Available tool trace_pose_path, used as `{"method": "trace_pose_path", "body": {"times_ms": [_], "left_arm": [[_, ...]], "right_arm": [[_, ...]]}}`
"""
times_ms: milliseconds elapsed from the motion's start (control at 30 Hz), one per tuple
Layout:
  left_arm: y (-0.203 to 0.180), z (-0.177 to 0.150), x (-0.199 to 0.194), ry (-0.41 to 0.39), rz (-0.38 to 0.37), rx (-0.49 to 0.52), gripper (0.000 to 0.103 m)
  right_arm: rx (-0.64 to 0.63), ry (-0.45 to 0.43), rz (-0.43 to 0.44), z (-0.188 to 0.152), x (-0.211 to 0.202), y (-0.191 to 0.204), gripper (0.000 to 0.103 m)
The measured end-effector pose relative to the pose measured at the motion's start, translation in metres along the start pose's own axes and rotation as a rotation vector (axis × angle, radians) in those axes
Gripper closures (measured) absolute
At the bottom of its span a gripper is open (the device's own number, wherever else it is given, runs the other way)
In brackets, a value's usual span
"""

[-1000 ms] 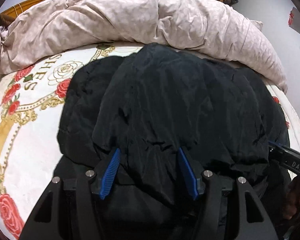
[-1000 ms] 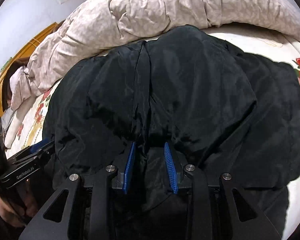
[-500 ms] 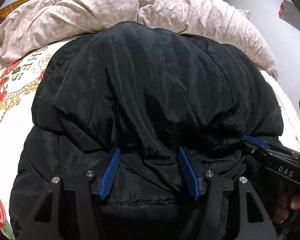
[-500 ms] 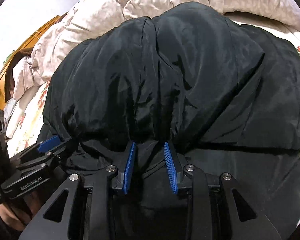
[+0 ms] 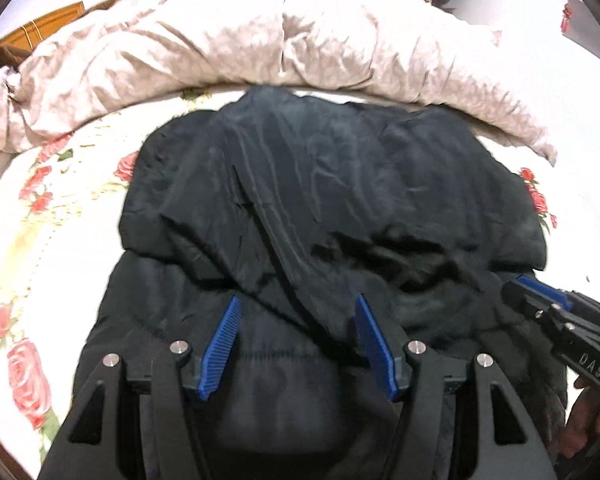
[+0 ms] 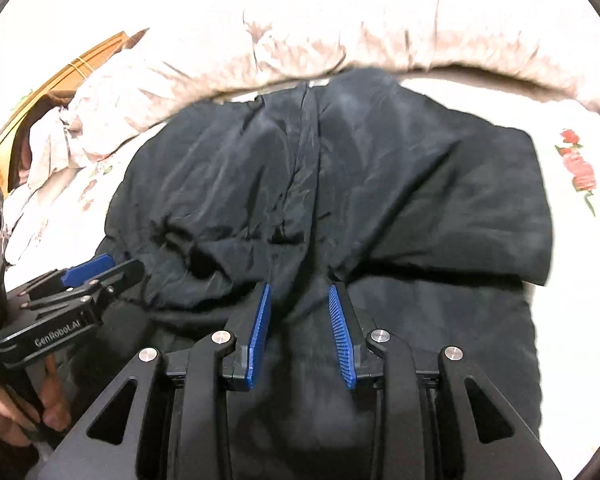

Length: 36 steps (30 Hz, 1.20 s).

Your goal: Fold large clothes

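A large black padded jacket (image 5: 324, 208) of faintly glossy, finely creased woven cloth lies in the middle of a bed, its upper layer doubled over the lower one so a puffy, rumpled fold edge runs across from nine to three o'clock; a raised seam runs from twelve o'clock down its middle in the right wrist view; the left tongs (image 5: 298, 334), black struts with ribbed blue pads, are closing slightly with a bunched ridge of the black cloth between them, the pad at three o'clock pressed into it; the right tongs (image 6: 298, 326) stand narrower, clamped on a pinched gather of the same cloth, which puckers toward the pads; a hand (image 6: 16, 412) grips the left tool's handle at eight o'clock; the bed wears a smooth cream sheet (image 5: 52, 216) printed with red roses and gold scrollwork; a crumpled pale pink-beige quilt (image 5: 260, 40), soft and heaped, arcs along twelve o'clock, touching the jacket's far edge; a wooden headboard (image 6: 60, 80) shows at ten o'clock against white walls.
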<state>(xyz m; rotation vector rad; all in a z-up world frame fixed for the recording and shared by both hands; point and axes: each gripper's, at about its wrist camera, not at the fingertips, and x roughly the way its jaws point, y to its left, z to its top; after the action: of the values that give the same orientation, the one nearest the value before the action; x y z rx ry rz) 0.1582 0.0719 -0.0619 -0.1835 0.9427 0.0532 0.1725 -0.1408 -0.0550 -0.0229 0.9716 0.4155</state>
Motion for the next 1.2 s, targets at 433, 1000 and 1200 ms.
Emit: {"method": "trace_pose_path", "body": {"times_ms": [433,1000,1200], "left_arm": [[-0.022,-0.058,-0.127,-0.093,-0.028,0.020,0.041],[-0.034,-0.105,-0.169,-0.067,-0.046,0.056,0.041],[-0.035,-0.106,-0.168,-0.060,-0.044,0.052,0.041]], "right_arm": [[0.047,-0.088,-0.115,-0.046,-0.134,-0.012,0.072],[0.044,-0.104,-0.116,-0.099,-0.181,-0.001,0.060],[0.047,-0.101,-0.122,-0.103,-0.180,-0.002,0.059]]}}
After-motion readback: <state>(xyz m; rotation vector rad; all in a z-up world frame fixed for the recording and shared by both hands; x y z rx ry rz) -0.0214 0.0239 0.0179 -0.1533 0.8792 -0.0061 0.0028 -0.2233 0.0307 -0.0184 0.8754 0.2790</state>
